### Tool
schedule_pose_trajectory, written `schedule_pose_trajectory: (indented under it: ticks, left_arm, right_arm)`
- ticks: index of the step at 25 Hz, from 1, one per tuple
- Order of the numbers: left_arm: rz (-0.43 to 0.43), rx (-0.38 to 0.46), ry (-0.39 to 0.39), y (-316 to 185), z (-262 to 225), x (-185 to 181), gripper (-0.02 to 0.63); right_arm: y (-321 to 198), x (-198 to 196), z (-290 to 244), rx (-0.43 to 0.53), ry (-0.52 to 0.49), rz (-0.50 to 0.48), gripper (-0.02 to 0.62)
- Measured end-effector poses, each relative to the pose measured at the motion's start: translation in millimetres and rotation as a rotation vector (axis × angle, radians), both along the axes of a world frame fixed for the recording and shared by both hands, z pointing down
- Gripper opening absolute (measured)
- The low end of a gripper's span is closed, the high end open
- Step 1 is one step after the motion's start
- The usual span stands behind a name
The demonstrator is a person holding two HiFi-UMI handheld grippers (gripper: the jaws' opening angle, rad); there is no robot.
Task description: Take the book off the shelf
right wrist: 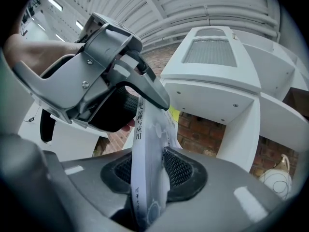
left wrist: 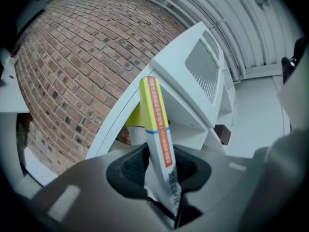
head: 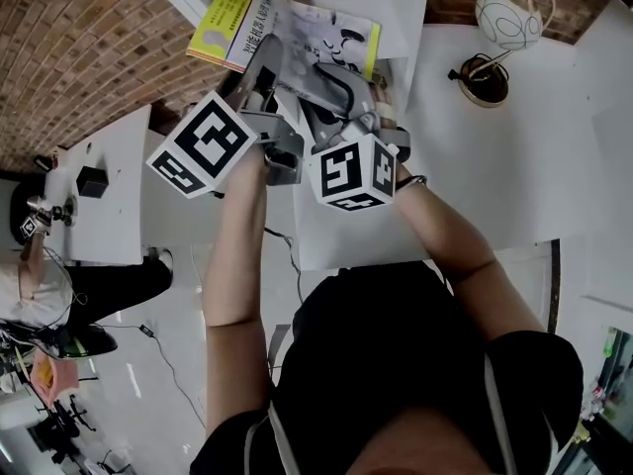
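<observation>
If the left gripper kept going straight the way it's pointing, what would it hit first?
Probably the white shelf, right behind the yellow-spined book clamped in the left gripper; the brick wall lies beyond. Depth is unclear.

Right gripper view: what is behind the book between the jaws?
The left gripper at the book's far end, a white shelf, a brick wall. The book hides all but a yellow sliver of something.
</observation>
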State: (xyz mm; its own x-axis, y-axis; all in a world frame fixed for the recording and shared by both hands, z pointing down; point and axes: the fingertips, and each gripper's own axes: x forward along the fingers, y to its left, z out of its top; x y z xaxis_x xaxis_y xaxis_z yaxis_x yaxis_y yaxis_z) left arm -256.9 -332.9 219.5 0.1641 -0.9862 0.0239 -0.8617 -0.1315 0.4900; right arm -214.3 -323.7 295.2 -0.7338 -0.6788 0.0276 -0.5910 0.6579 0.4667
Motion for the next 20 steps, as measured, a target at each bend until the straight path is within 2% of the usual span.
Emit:
schedule_pose_trajectory:
  ticks: [9,20]
  left_arm:
    - [0.017,0.005,0.081,28.3,18.4,3.0,0.11]
    - [0.031,0.06,0.173,61.8,31.1,12.8,0.1]
  right_arm:
    - [30.6,6.4,16.3,-0.01,0.023,0.003,0.141]
    - [63.5,18.8,28.8,0.014,0.039,0.012,0.148]
